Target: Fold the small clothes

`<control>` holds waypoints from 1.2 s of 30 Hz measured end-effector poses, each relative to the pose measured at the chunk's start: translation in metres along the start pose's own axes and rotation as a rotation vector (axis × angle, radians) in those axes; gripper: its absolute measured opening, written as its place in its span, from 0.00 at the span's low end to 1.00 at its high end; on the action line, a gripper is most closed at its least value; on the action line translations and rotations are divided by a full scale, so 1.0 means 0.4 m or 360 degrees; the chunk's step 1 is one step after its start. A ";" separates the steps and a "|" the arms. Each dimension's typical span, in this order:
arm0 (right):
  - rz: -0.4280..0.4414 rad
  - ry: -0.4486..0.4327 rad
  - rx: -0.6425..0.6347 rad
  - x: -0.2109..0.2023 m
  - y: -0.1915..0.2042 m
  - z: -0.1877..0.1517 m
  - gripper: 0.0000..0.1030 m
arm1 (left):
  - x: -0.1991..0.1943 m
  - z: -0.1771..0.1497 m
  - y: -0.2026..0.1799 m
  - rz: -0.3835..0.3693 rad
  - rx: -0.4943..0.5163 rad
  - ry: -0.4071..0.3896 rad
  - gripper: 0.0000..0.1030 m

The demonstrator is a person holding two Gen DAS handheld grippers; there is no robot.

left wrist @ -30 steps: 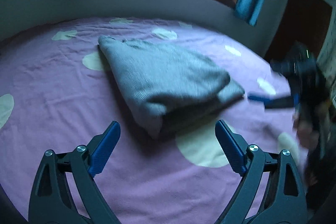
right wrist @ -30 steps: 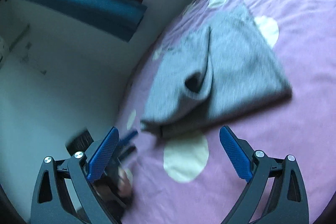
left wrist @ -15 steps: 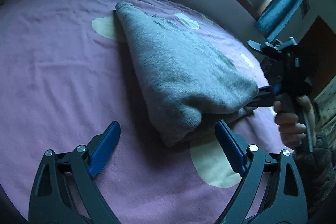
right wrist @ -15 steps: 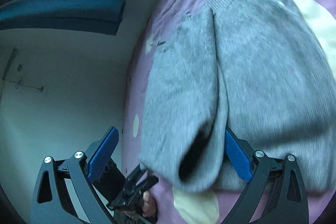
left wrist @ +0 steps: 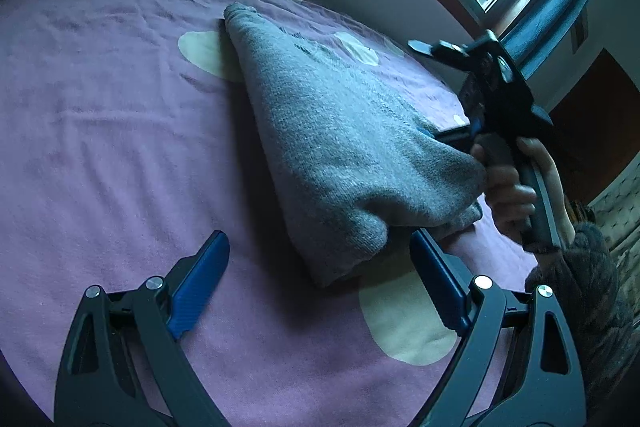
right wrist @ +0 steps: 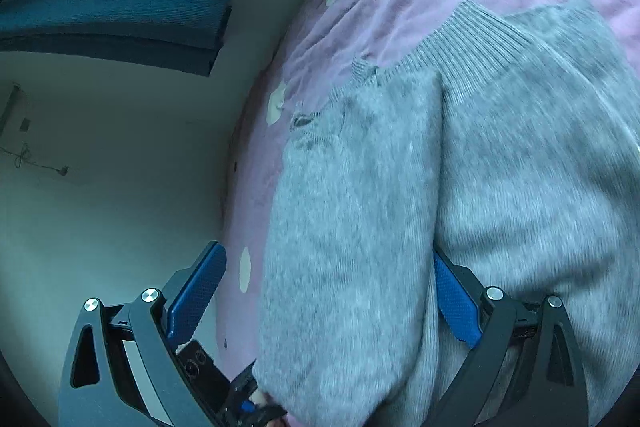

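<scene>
Grey knit sweater (left wrist: 340, 147) is what we've got here, folded into a thick bundle on the bed (left wrist: 100, 115) with its purple sheet and pale spots. Our left tongs (left wrist: 320, 283) are spread wide with nothing between them, hovering just short of the bundle's nearest corner, which sits ahead and slightly right of the gap. Our right tongs (right wrist: 328, 303) are pushed right into the fabric: one blue finger (right wrist: 454, 303) is tucked into the crease between two folded layers, the other finger (right wrist: 196, 291) hangs out in the open to the side. They look spread to us, with a fat fold of the sweater between them, but whether they're actually squeezing it we can't really tell since the wool covers most of the gap. From the left camera the right tongs come in at the far side of the bundle, a hand (left wrist: 516, 187) wrapped round the handle. Ribbed hem (right wrist: 472, 39) points away from the right tongs.
</scene>
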State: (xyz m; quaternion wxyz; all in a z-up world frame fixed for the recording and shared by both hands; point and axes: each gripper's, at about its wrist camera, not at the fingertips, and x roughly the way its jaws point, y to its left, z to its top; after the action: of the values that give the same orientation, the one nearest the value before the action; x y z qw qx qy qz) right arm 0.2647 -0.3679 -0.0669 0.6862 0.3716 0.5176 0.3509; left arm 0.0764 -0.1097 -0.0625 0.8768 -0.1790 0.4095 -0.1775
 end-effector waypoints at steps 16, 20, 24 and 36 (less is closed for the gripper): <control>-0.0254 0.0027 -0.0286 0.056 0.090 0.052 0.11 | 0.034 -0.003 -0.077 0.0276 0.0250 0.0087 0.89; -0.0215 -0.0071 -0.0394 -0.016 0.165 0.078 0.11 | 0.048 0.017 -0.086 0.0344 0.0269 0.0064 0.89; -0.0253 -0.0159 -0.0400 -0.112 0.139 0.102 0.10 | 0.061 0.032 -0.069 0.0413 0.0235 0.0071 0.89; -0.0211 -0.0163 -0.0004 -0.177 -0.158 0.066 0.24 | 0.087 0.037 -0.063 0.0428 0.0267 0.0108 0.92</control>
State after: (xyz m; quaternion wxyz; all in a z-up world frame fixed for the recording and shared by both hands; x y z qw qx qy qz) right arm 0.2809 -0.4634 -0.0853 0.7340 0.3531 0.5048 0.2861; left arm 0.1048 -0.1453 -0.0649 0.8901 -0.0425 0.4430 -0.0982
